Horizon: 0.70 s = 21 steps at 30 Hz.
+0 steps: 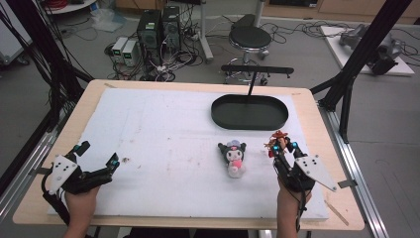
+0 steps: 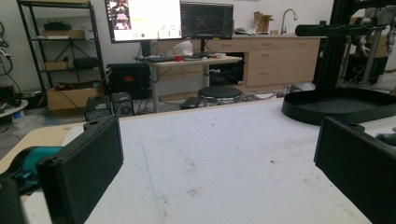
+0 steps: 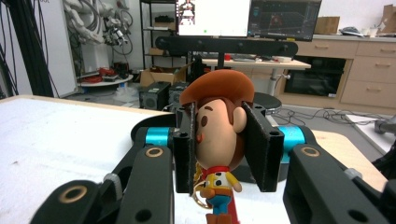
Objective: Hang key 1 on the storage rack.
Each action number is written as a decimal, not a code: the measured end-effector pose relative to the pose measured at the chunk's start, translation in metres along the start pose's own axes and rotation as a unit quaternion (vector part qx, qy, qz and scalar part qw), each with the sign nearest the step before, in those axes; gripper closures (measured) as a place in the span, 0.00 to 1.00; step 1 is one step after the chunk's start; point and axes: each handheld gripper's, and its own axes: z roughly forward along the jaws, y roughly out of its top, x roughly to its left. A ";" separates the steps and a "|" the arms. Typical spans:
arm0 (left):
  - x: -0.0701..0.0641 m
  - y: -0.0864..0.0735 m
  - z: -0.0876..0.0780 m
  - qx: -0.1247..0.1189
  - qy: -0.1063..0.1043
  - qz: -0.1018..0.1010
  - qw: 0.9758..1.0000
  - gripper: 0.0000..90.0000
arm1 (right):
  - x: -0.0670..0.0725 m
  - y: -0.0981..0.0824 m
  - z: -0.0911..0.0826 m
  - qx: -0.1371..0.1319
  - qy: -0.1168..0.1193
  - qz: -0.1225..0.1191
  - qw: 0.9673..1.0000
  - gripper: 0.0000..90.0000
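High view: right gripper pinches a cowboy figurine near the white mat's right edge, just right of a plush doll — left gripper spread empty. Left gripper view: jaws wide apart, black oval tray ahead. Right gripper view: pads clamp the figurine's head

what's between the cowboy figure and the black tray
Nothing: in the high view, bare white mat separates the cowboy figure, clamped in the right gripper, from the black tray. The plush toy sits off to the left.
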 end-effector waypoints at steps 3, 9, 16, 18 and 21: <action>0.000 0.000 0.000 0.000 0.000 0.000 1.000 0.02 | -0.002 0.004 0.004 -0.007 0.002 0.007 1.000 0.74; 0.000 0.000 0.000 0.001 0.000 0.000 1.000 0.02 | -0.008 0.016 0.014 -0.023 -0.001 0.015 1.000 0.74; -0.001 -0.001 0.001 0.002 -0.001 0.003 1.000 0.02 | -0.012 0.031 0.027 -0.038 -0.008 0.013 0.999 0.74; -0.001 -0.001 0.002 0.003 0.000 0.003 1.000 0.02 | -0.015 0.034 0.030 -0.042 -0.009 0.013 0.999 0.74; 0.000 -0.001 0.002 0.004 -0.001 0.004 1.000 0.02 | -0.017 0.037 0.035 -0.044 -0.012 0.016 0.999 0.74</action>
